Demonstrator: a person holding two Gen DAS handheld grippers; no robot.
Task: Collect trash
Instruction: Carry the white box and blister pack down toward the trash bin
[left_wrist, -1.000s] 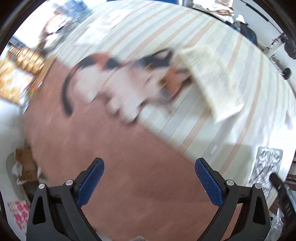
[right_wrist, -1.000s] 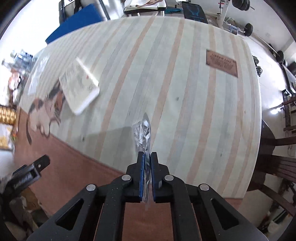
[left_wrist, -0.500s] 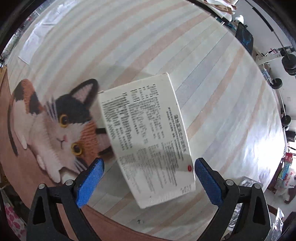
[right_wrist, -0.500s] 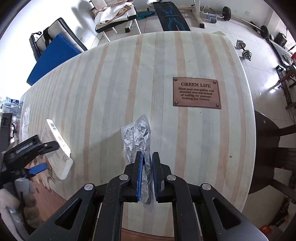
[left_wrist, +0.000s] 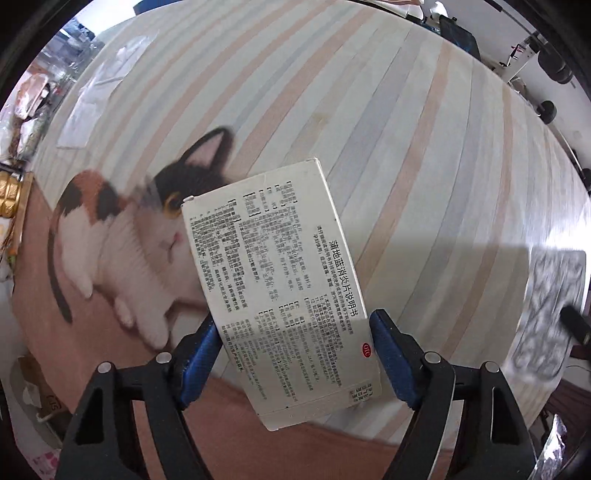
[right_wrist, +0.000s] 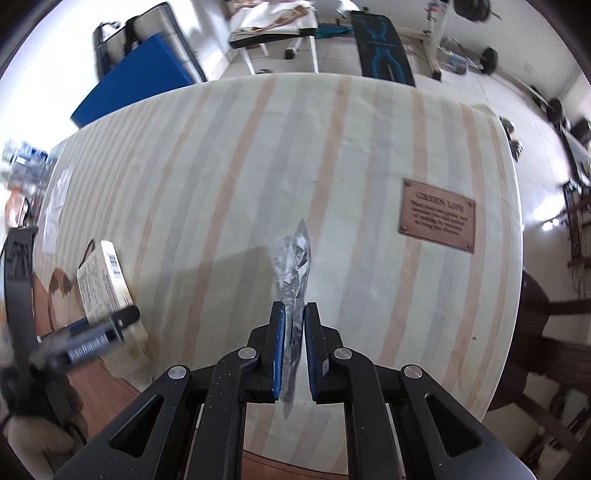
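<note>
A white medicine box (left_wrist: 280, 291) with black print lies on the striped tablecloth (left_wrist: 406, 147), partly over a printed cat. My left gripper (left_wrist: 295, 350) has its blue pads on both sides of the box's near end and is shut on it. The box also shows in the right wrist view (right_wrist: 105, 284), with the left gripper (right_wrist: 92, 332) on it. My right gripper (right_wrist: 294, 332) is shut on a crumpled silver foil wrapper (right_wrist: 291, 266) and holds it above the table. The wrapper also shows at the right edge of the left wrist view (left_wrist: 550, 314).
A clear plastic sheet (left_wrist: 103, 85) lies at the table's far left. A brown plaque print (right_wrist: 437, 219) is on the cloth at the right. A dark wooden chair (right_wrist: 546, 332) stands by the right edge. Gym gear and a blue mat (right_wrist: 140, 74) stand beyond the table.
My left gripper moved down onto the white box and closed its jaws on it. My right gripper, still holding the foil wrapper, shifted a little over the table.
</note>
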